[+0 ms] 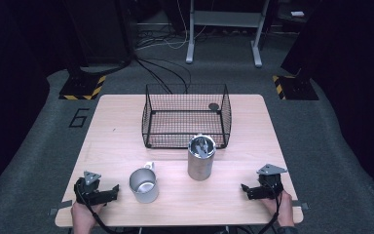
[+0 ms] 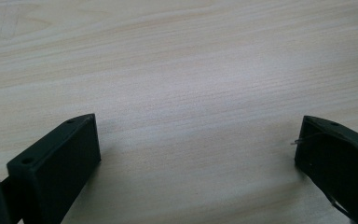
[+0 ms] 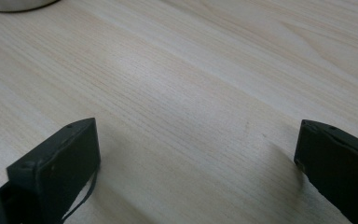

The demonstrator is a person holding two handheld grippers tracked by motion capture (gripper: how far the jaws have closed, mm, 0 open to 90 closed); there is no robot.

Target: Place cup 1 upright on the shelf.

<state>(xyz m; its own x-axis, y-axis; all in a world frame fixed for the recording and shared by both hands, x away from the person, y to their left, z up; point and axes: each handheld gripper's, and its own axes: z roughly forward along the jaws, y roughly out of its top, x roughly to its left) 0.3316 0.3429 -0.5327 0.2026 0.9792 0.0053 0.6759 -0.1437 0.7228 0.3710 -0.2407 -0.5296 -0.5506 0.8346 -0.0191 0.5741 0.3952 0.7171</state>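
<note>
Steel mug, a short shiny cup with a pale handle on its far side, stands upright on the pale wooden counter just right of the left claw, with the tall brushed-metal cylinder holding utensils a little farther right and the black wire basket behind both. Judging from how things lie, the step in hand is the first reach, most likely the left claw going for the mug. To do it well, I would bring the claw in level across the mug's body rather than its rim, jaws set either side of the wall and clear of the handle, and close only once centred, since a light empty cup may skid or tip when nudged from one side. Both claws rest near the counter's front edge, spread wide and holding nothing; the right claw sits well apart from the cylinder. The high view gives the whole layout, whereas the left gripper view gives the left claw's open gap over bare wood grain, and the right gripper view adds a curved metal base edge at its top left corner.
</note>
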